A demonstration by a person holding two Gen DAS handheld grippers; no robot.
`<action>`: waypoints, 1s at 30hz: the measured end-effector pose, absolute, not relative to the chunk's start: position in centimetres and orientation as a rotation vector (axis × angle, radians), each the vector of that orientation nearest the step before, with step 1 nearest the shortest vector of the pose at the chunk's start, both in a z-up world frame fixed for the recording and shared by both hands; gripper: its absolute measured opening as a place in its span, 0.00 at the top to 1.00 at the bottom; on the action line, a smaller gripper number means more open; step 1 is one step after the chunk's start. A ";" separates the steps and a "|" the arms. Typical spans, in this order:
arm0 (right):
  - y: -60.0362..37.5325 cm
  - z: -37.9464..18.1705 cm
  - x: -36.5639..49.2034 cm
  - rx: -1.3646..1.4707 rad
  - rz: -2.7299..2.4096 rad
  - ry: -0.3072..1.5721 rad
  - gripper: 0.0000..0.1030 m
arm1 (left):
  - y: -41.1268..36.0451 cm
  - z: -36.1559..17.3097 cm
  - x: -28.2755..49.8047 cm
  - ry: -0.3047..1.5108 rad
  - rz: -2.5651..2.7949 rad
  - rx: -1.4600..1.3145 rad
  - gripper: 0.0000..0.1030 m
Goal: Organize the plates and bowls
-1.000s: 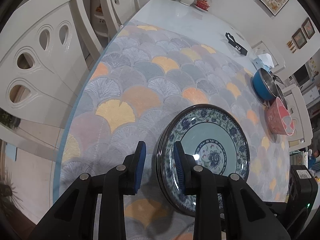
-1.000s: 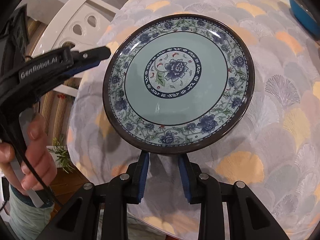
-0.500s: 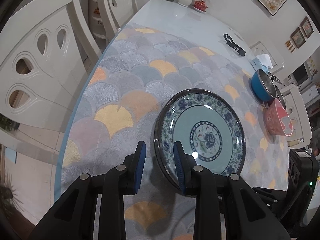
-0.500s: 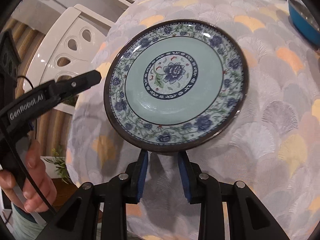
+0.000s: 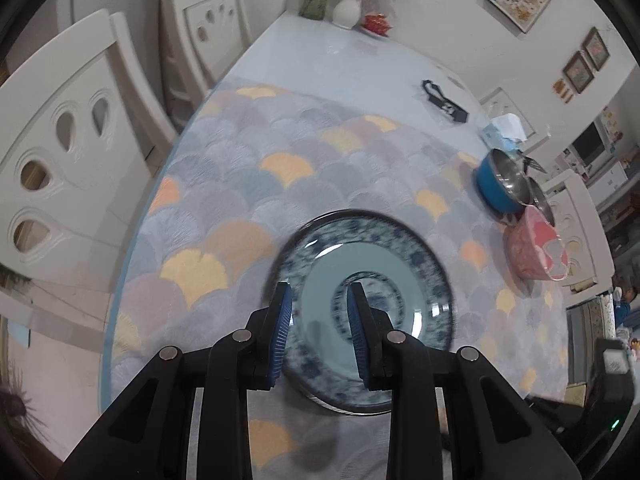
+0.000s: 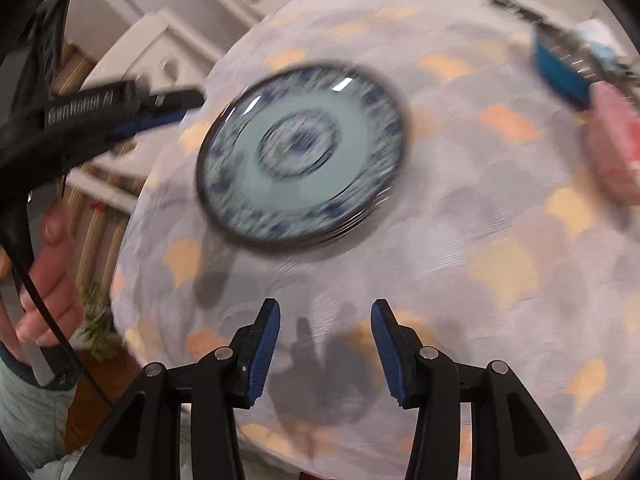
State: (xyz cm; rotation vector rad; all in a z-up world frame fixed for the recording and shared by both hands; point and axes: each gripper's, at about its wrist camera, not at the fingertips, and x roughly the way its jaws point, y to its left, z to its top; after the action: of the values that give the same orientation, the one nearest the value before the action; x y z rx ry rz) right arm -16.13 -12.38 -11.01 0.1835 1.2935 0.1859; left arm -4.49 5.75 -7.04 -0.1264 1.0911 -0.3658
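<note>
A blue-and-green floral plate (image 5: 400, 280) lies on top of a stack of like plates (image 6: 360, 216) on the patterned cloth, and it is blurred in both views. My left gripper (image 5: 320, 332) hovers over the plate's left part. Its jaws stand narrowly apart, nothing is pressed between them, and the plate shows through the gap. From the right wrist view, the left gripper (image 6: 176, 102) reaches in beside the plate's left rim. My right gripper (image 6: 326, 344) is back from the plate's near rim with its jaws opening and only cloth between them.
A blue steel-lined bowl (image 5: 500, 184) and a pink bowl (image 5: 536, 248) sit at the table's right side. A black object (image 5: 444, 102) and a tissue box (image 5: 502, 132) lie further back. White chairs (image 5: 72, 168) line the left edge. A person's hand (image 6: 44, 280) holds the left gripper.
The right gripper's jaws have parted and drawn back off the plate's near rim. The left gripper has lifted, and the rim is no longer between its fingers. The plate has stayed on the stack.
</note>
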 end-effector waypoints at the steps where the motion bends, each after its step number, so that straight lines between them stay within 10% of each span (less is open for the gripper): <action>1: -13.1 -10.3 -16.2 0.182 0.160 1.270 0.50 | 5.1 -6.7 -4.5 1.084 -0.379 -0.120 0.75; 30: -36.0 2.5 -16.2 0.257 -0.070 0.993 0.38 | -16.3 4.1 -7.0 0.961 -0.515 -0.010 0.66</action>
State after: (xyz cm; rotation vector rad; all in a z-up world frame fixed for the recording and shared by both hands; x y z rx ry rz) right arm -16.22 -35.98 2.51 0.2571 0.9927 -0.0699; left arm -6.96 -16.29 4.09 -0.0101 0.9614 -0.5153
